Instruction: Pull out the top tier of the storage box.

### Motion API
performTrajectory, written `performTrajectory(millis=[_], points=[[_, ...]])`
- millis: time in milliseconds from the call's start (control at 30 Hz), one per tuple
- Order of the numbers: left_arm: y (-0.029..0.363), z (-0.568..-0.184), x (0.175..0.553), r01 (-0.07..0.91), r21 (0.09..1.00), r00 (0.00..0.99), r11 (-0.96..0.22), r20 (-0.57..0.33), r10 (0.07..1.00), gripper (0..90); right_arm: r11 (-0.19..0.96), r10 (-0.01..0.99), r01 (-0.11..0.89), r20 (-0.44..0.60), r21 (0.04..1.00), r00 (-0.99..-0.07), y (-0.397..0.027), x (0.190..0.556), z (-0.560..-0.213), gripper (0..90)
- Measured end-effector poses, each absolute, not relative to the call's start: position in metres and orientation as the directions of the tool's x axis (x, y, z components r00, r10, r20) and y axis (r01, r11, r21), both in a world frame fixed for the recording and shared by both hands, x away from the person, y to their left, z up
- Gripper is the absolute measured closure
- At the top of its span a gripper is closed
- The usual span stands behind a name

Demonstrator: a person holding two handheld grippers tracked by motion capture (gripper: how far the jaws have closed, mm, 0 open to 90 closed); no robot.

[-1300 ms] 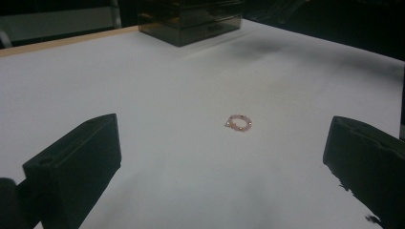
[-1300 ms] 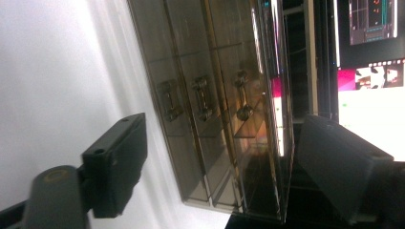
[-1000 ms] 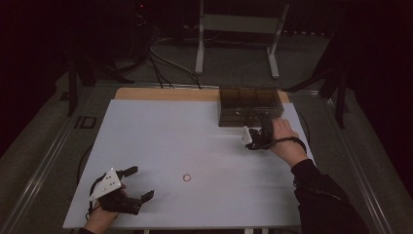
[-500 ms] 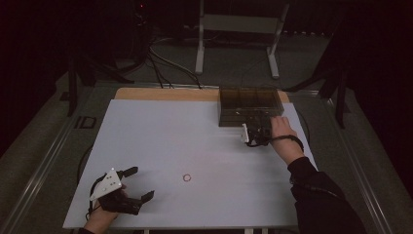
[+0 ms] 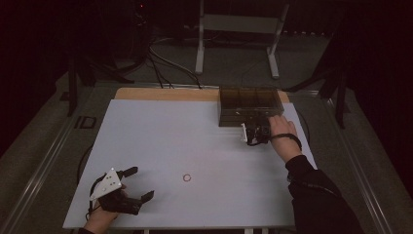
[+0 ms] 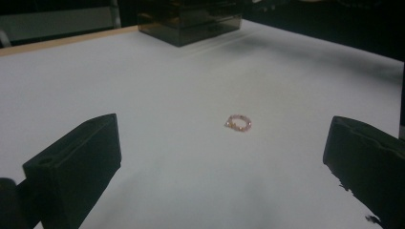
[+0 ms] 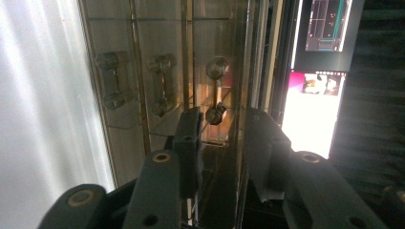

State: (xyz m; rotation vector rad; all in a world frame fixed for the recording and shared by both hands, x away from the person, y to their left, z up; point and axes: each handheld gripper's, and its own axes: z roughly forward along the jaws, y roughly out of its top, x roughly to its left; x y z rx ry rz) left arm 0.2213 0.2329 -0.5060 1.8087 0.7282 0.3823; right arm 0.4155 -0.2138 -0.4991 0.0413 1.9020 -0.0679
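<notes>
Two hand-held grippers at an early stage: my right hand-held gripper (image 5: 254,132), jaws just narrowing around a drawer handle (image 7: 216,90) of the smoked drawer box (image 5: 249,100), begins opening; my left hand-held gripper (image 5: 137,183) waits agape near the beaded ring (image 5: 186,177) lying loose on the worktop (image 5: 160,141).

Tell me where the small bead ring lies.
The bead ring lies on the white table, near its front edge, right of the left hand-held gripper.
</notes>
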Motion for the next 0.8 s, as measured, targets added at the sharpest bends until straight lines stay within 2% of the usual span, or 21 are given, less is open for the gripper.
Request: performTrajectory(millis=[133, 800], points=[[0.233, -0.506, 0.222, 0.288, 0.934, 0.760, -0.211, -0.089, 0.644, 0.0, 0.998, -0.002, 0.062, -0.946, -0.023, -0.324, -0.213, 0.418, -0.500, 74.8], [0.233, -0.506, 0.222, 0.296, 0.929, 0.760, -0.221, -0.089, 0.644, 0.0, 0.994, -0.053, 0.077, -0.945, -0.082, -0.324, -0.203, 0.426, -0.506, 79.7]])
